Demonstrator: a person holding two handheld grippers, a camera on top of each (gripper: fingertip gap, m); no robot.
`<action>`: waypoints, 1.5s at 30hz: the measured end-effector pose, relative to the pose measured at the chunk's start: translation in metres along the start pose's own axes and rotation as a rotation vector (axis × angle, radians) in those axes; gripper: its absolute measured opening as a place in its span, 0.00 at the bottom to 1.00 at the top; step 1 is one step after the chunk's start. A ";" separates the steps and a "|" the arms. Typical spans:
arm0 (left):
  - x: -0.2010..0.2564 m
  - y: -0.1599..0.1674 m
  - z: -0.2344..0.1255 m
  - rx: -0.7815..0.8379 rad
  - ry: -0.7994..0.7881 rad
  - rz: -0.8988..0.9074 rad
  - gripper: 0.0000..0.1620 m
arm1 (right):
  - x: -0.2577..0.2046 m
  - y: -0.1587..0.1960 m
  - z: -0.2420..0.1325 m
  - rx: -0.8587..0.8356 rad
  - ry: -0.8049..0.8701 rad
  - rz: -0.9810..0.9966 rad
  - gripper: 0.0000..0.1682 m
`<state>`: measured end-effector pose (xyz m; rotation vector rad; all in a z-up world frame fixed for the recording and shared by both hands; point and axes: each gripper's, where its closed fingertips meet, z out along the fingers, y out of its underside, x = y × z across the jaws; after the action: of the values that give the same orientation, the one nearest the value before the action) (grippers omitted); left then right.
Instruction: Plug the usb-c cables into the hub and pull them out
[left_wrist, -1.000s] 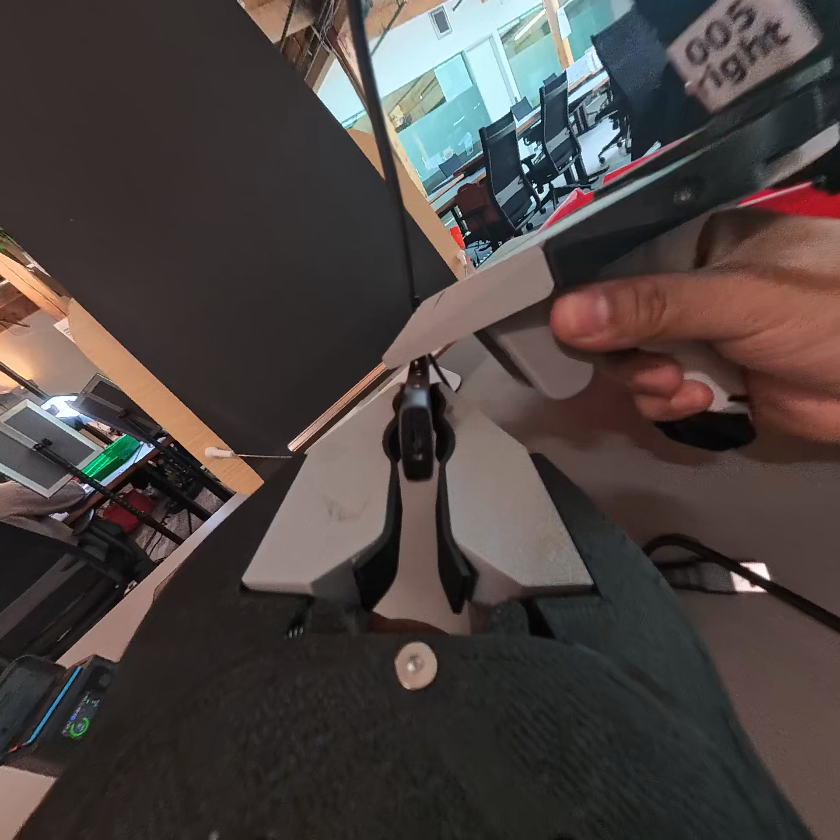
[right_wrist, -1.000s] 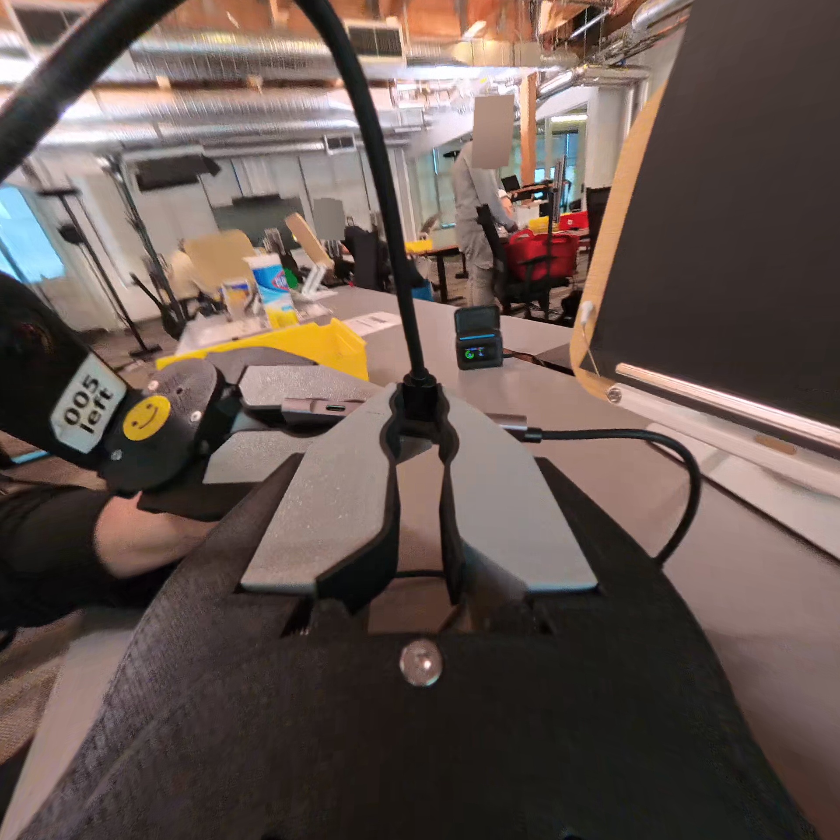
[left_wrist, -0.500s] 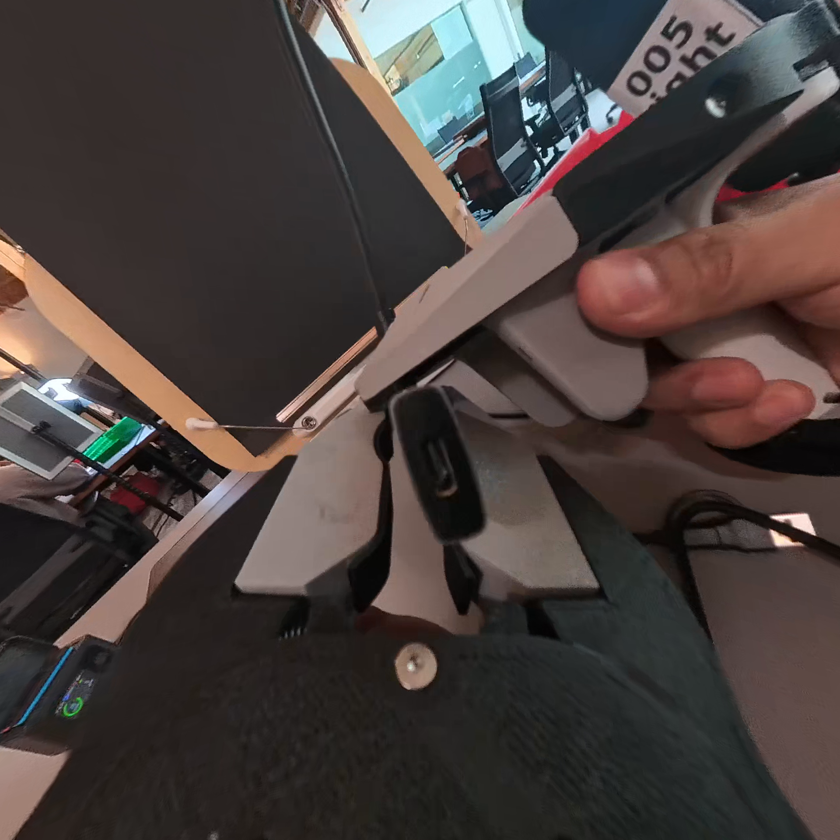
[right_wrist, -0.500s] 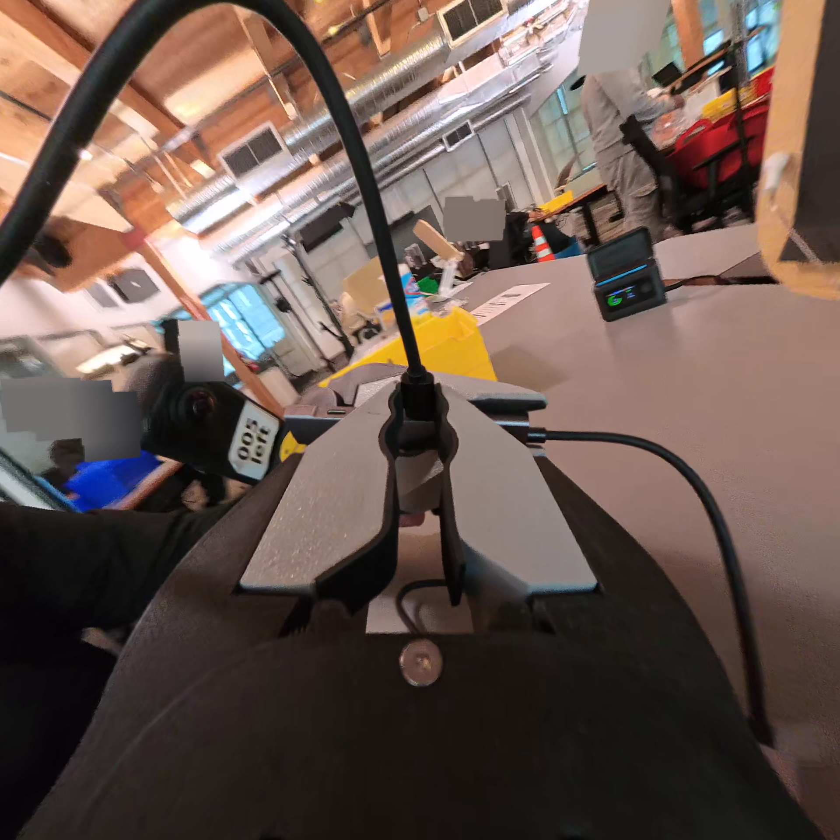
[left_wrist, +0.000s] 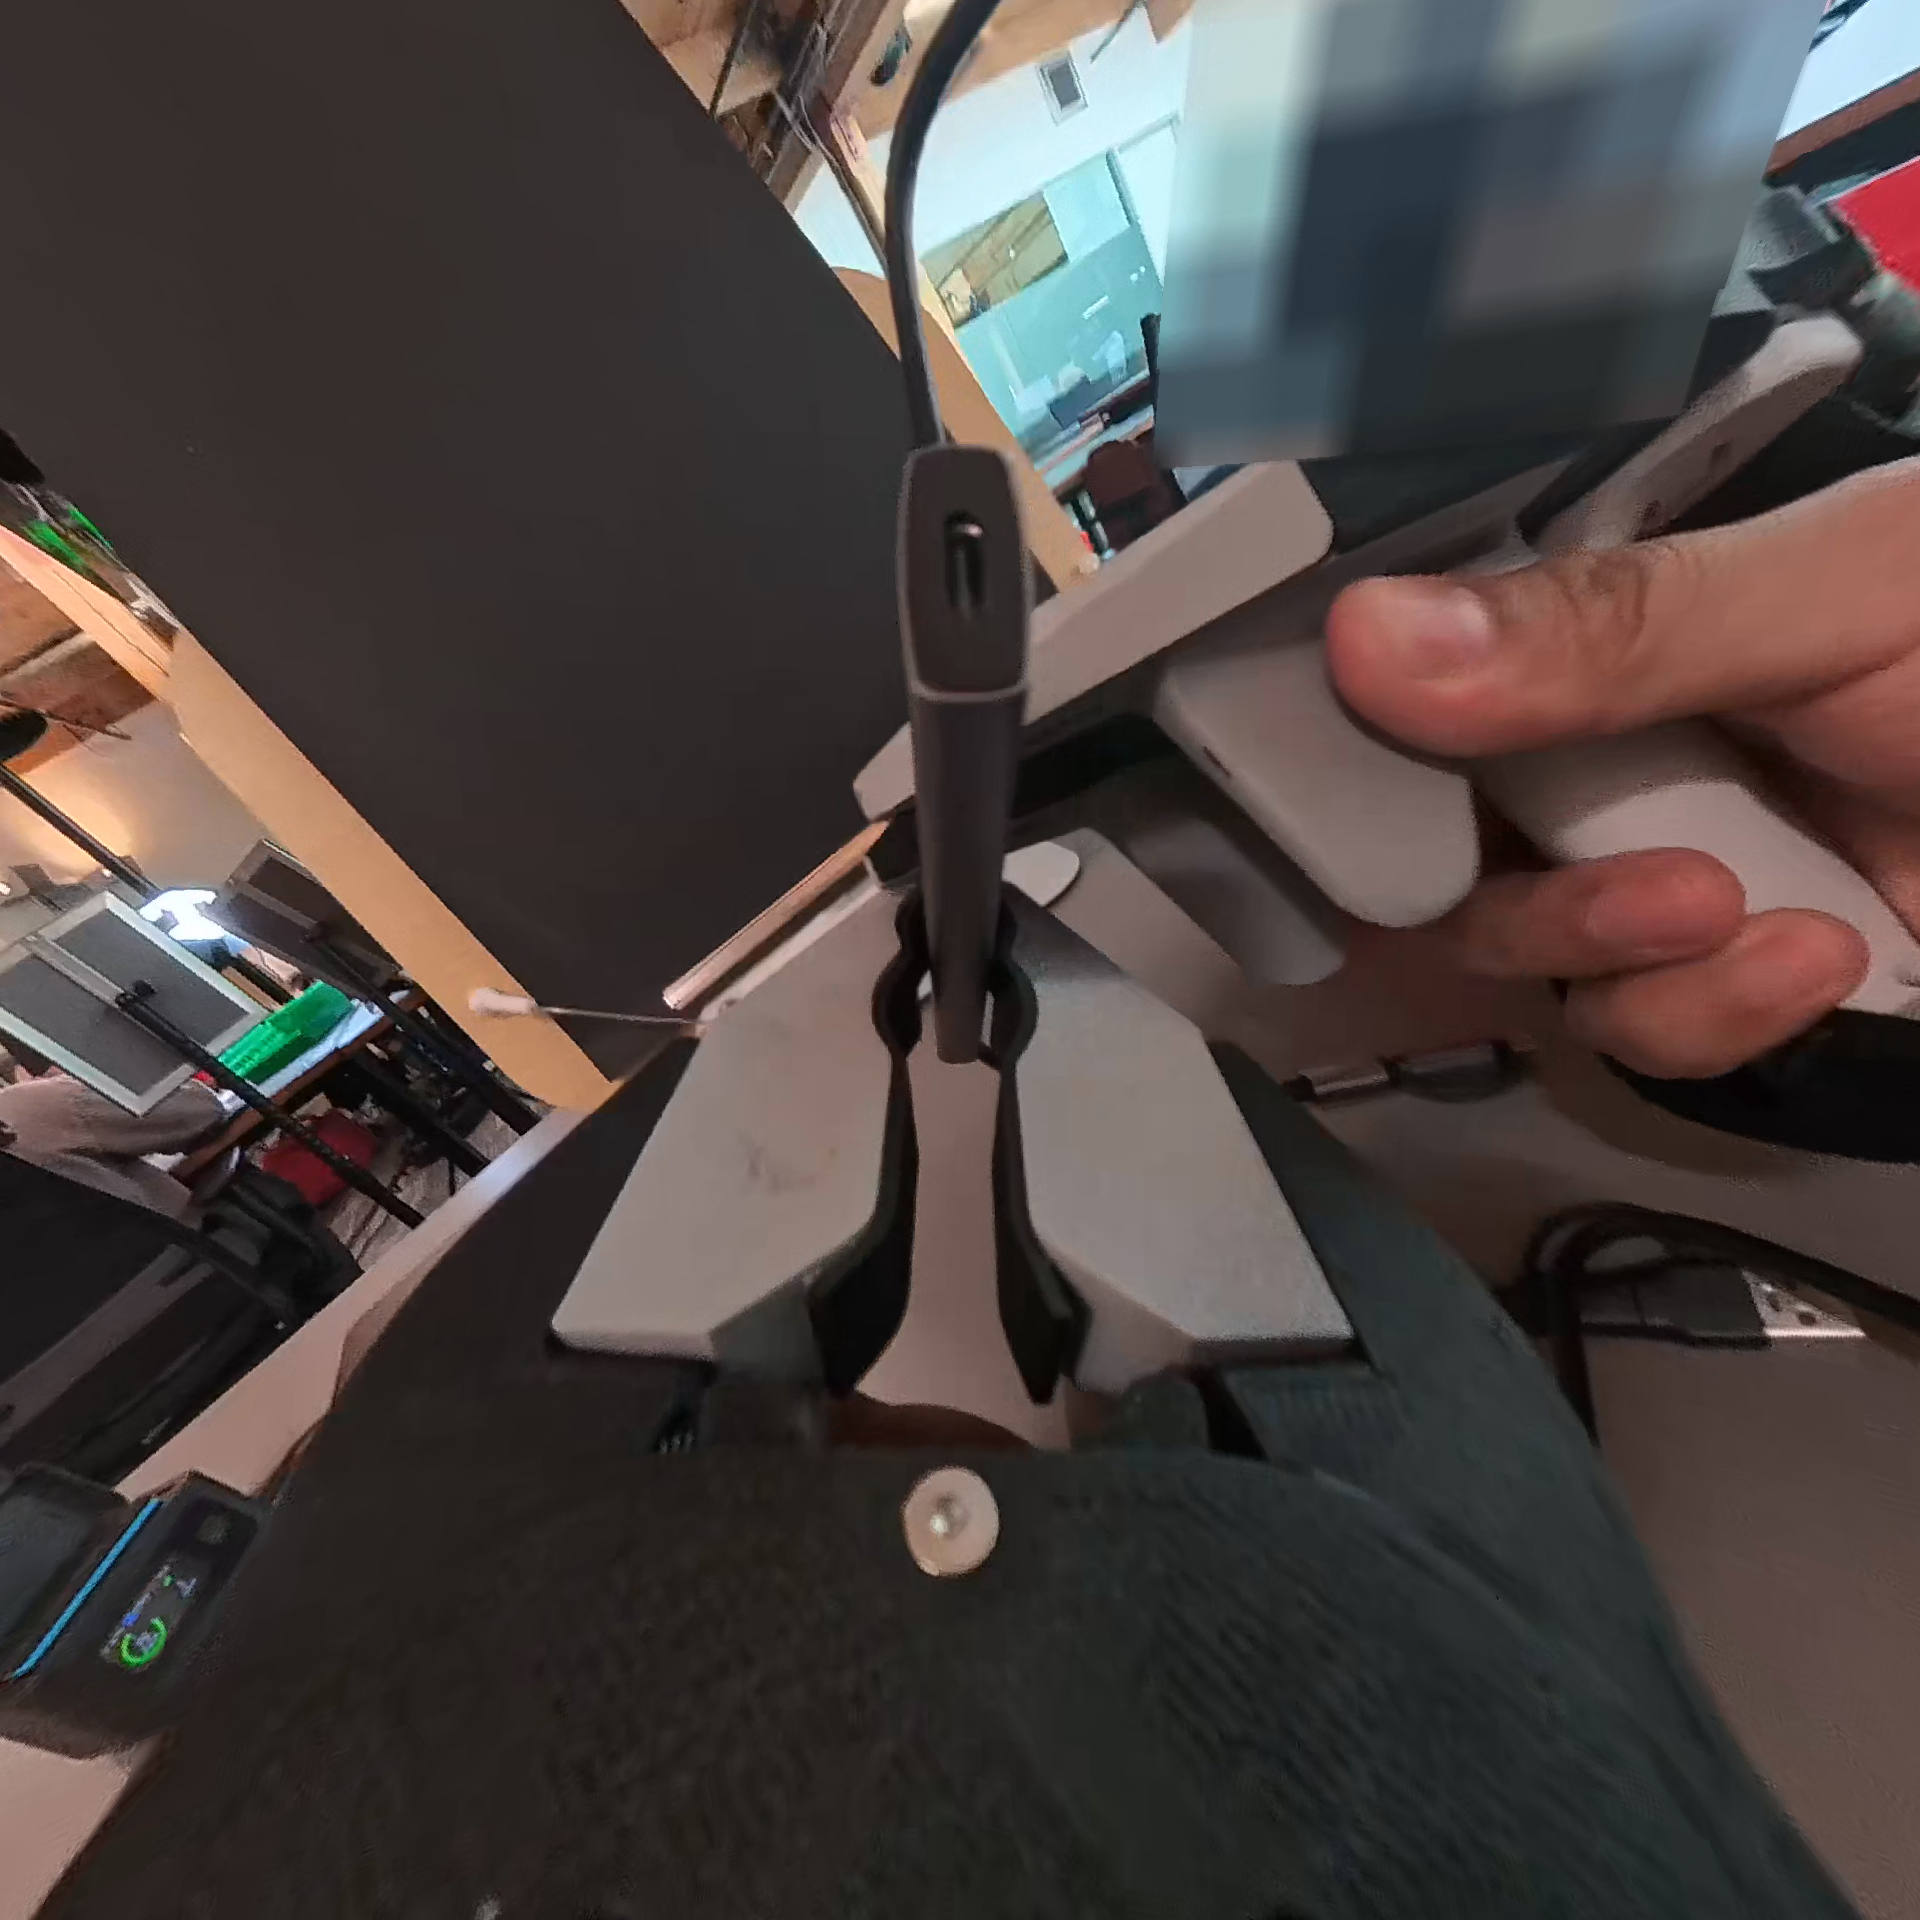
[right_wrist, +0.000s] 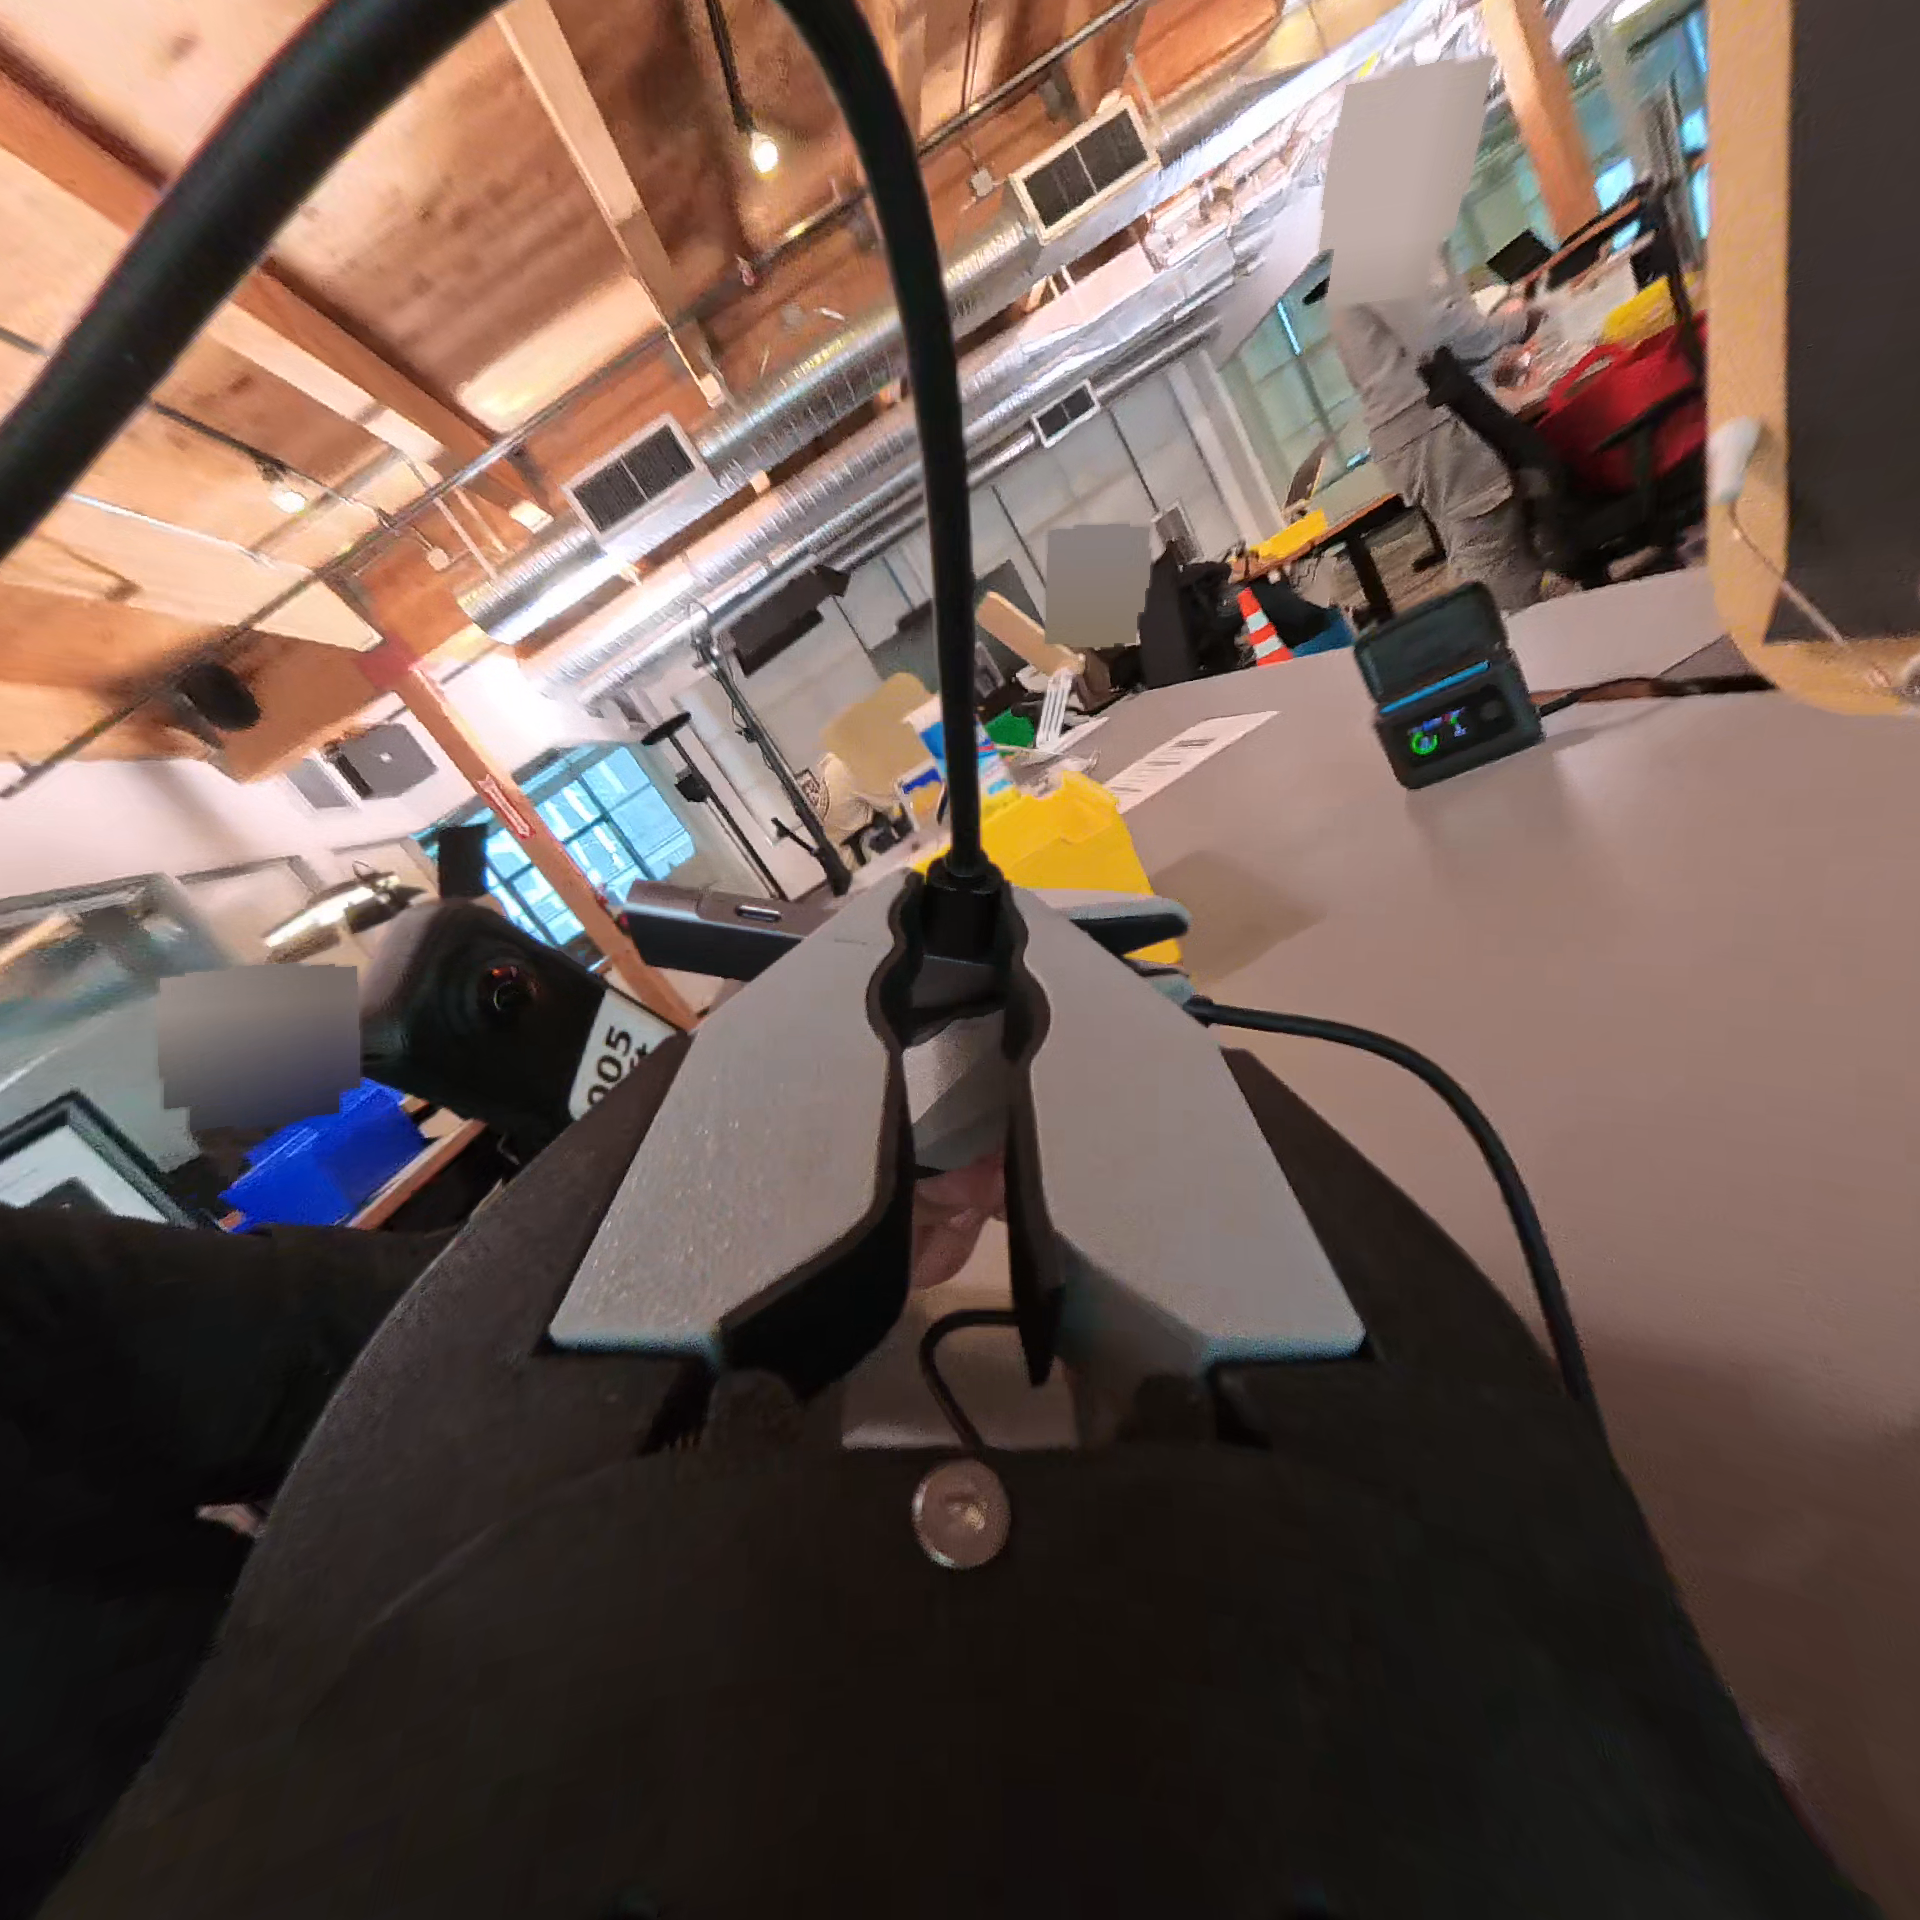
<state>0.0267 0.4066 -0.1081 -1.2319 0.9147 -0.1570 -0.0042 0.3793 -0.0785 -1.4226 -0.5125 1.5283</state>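
Your left gripper (left_wrist: 958, 997) is pinched on the narrow grey USB-C hub (left_wrist: 961, 665), holding it upright off the table with its own black lead (left_wrist: 909, 239) arching up from the top end. One oval port (left_wrist: 964, 566) faces the camera, and nothing is in it. Your right gripper (right_wrist: 954, 971) is clamped on the black plug of a USB-C cable (right_wrist: 961, 904), whose cord (right_wrist: 935, 416) loops overhead. In the right wrist view the hub (right_wrist: 727, 920) sits just left of and behind that plug, apart from it, so the visible port is unplugged at this moment. Whether this is before an insertion or after a pull-out, the pictures cannot say. By my reading, lining up plug and port is next; more connectors (left_wrist: 1704, 1314) lie on the grey table (right_wrist: 1558, 987).
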 end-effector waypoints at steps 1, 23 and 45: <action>-0.001 -0.004 -0.001 0.024 -0.011 0.012 0.04 | -0.003 -0.003 -0.001 0.021 -0.006 -0.001 0.05; 0.003 -0.032 -0.021 0.249 0.001 0.084 0.02 | 0.016 -0.029 -0.025 0.147 0.102 -0.022 0.06; 0.009 -0.035 -0.016 0.170 0.015 0.107 0.05 | 0.022 -0.010 -0.016 0.122 0.055 0.095 0.05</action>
<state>0.0346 0.3767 -0.0835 -1.0236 0.9582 -0.1557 0.0166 0.3975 -0.0854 -1.4071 -0.3167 1.5639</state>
